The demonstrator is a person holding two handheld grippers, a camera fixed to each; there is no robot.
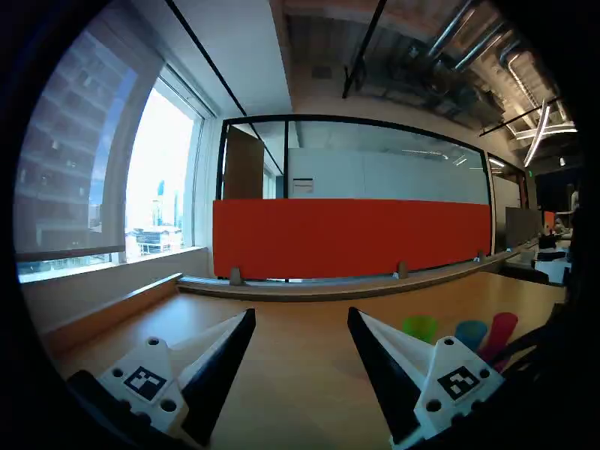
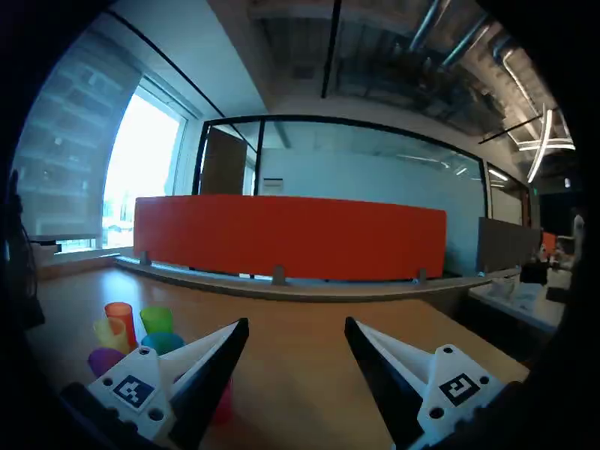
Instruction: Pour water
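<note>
Left gripper [image 1: 300, 315] open, jaws wide apart, empty, over wooden desk [image 1: 300, 375]. Translucent plastic green cup [image 1: 420, 328], blue cup [image 1: 471, 334] and pink cup [image 1: 501, 331] clustered just right of it, slightly farther. Right gripper [image 2: 296, 322] open, empty; purple cup [image 2: 103, 361], yellow cup [image 2: 109, 334] and orange cup [image 2: 120, 313] near-left of it. Cup contents: cannot tell.

The right gripper [image 2: 296, 322] hovers over the light wooden worktop [image 2: 300, 375], its white, black-edged jaws spread wide with nothing between them. Left of the jaws, translucent plastic cups cluster close together: an orange cup [image 2: 118, 315], a green cup [image 2: 156, 318], a yellow cup [image 2: 108, 334], a teal cup [image 2: 163, 343] and a purple cup [image 2: 104, 361]. A long orange-red partition panel [image 2: 292, 236] lines the far edge.
</note>
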